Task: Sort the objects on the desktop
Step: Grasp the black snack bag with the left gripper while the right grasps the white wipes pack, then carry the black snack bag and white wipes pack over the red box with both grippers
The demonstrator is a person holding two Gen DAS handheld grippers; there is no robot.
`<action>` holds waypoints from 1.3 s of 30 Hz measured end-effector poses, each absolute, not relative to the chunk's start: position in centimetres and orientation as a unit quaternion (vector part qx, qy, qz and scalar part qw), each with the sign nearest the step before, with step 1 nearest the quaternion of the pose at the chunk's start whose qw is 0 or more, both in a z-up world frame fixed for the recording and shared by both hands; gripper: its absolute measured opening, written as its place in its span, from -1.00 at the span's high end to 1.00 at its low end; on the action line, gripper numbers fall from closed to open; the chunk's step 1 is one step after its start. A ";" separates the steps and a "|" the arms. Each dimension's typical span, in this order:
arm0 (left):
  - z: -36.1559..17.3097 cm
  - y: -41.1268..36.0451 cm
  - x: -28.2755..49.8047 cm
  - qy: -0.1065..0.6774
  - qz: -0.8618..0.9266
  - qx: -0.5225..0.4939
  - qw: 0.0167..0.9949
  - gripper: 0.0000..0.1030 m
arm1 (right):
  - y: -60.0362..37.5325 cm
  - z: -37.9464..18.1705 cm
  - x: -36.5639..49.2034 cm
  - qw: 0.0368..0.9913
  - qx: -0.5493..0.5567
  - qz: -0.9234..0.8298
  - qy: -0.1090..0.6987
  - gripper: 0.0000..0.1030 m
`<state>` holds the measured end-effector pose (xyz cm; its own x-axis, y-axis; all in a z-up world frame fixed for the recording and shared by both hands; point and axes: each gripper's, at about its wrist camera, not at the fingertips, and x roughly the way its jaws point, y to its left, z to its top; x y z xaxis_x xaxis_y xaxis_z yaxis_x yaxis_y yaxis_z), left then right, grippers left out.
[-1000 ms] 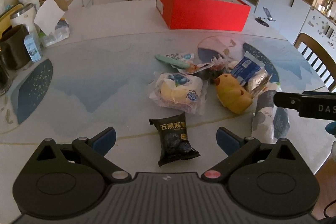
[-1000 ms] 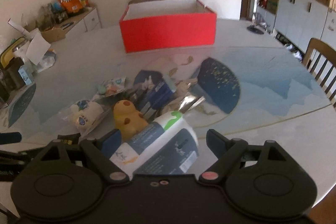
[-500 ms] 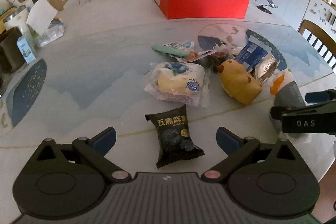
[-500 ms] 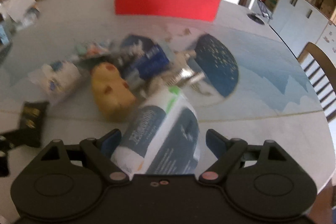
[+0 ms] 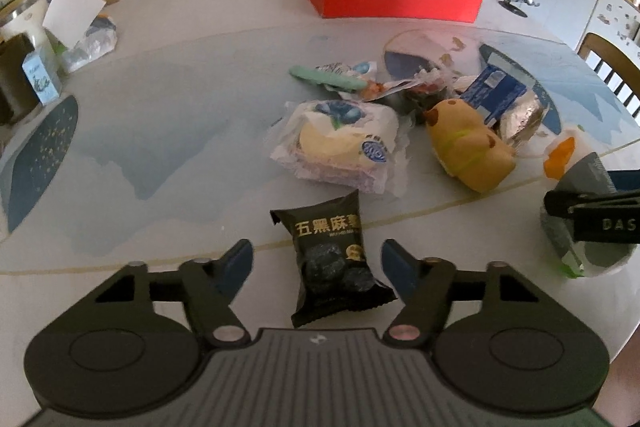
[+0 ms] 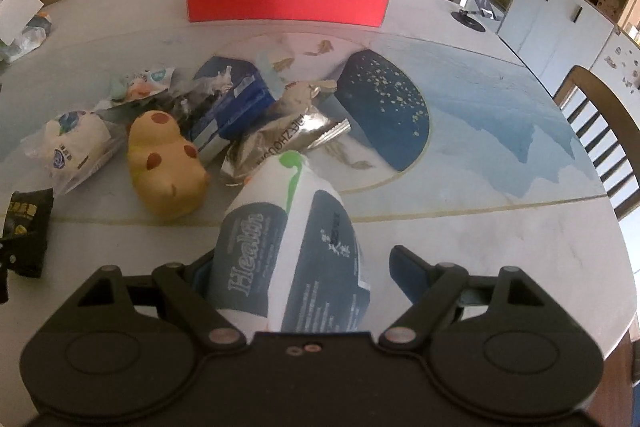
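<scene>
Glossy round table (image 5: 168,155); crinkly black packet (image 5: 332,259) btwn left tool (image 5: 316,263) pads.

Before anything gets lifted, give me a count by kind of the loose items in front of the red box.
Snack packets: 3 (black packet, clear-wrapped bread, silver foil packet)
Plush toy: 1
Blue carton: 1
Tissue pack: 1
Mint-green stick: 1
Total: 7; the small wrappers behind are too tangled to count.
</scene>
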<state>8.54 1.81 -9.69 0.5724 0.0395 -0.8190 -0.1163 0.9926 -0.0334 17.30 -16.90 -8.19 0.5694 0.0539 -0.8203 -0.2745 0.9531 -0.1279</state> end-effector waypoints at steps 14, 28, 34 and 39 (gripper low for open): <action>-9.9 1.8 8.5 0.461 0.044 -0.055 0.885 -0.05 | -17.3 -7.9 17.6 0.881 -0.113 0.115 0.445 -0.60; -9.4 1.7 8.5 0.454 0.041 -0.064 0.888 0.34 | -18.1 -7.4 17.9 0.880 -0.107 0.126 0.446 0.09; -9.0 1.8 8.4 0.451 0.042 -0.069 0.889 0.36 | -18.9 -6.4 18.2 0.882 -0.091 0.133 0.443 0.17; -7.8 1.9 8.2 0.443 0.041 -0.069 0.893 0.36 | -19.3 -5.3 18.4 0.886 -0.083 0.133 0.437 0.17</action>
